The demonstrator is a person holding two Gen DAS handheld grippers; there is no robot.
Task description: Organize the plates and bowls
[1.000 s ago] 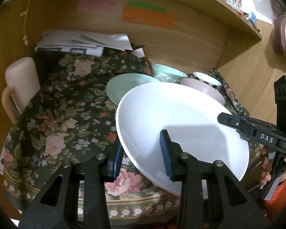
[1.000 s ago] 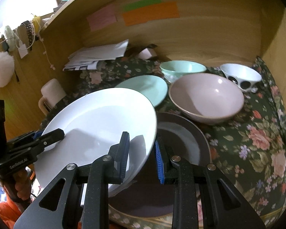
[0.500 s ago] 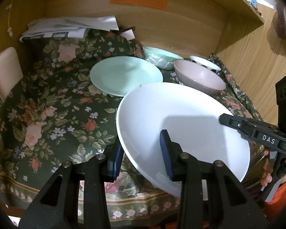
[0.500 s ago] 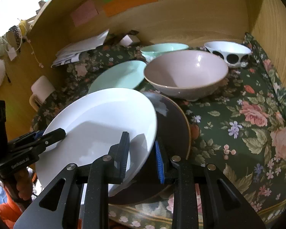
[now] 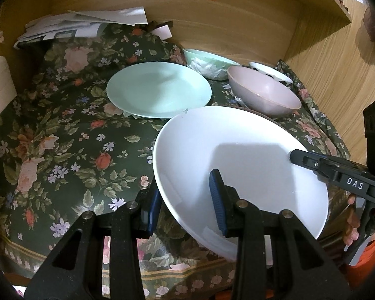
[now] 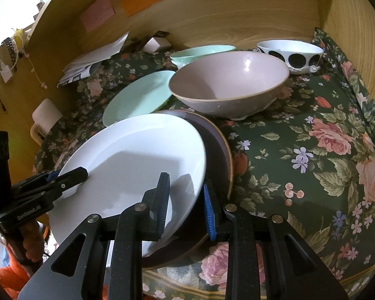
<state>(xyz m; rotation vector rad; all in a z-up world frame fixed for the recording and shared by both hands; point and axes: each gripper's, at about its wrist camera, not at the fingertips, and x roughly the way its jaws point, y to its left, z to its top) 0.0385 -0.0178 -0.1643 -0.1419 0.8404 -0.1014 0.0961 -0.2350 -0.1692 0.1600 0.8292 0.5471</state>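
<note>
Left wrist view shows your left tool (image 5: 185, 200) pinching the near-left rim of the white plate (image 5: 237, 162): one blue pad lies on the plate's upper face, the other sits under the rim, so the jaws are narrowly parted by the plate's edge. At the right of that frame your right tool (image 5: 302, 158) reaches in and touches the plate's far rim.

From the right wrist view, your right tool (image 6: 185, 207) is nearly pressed together on the white plate's (image 6: 127, 165) right rim, one pad above and one beneath. The plate is tilted, its right part overlapping a dark brown plate (image 6: 220, 147) that lies on the floral cloth (image 6: 312, 150) covering the tabletop. Your left tool (image 6: 72, 175) shows at the lower left of this frame, clamped on the opposite rim.

Behind, toward the upper middle of the frame, a pink bowl (image 6: 227, 87) stands just past the brown plate. A mint green plate (image 6: 137, 97) lies to its left, a mint green bowl (image 6: 200, 51) behind it, and a white bowl with black dots (image 6: 290, 55) at the upper right.
</note>
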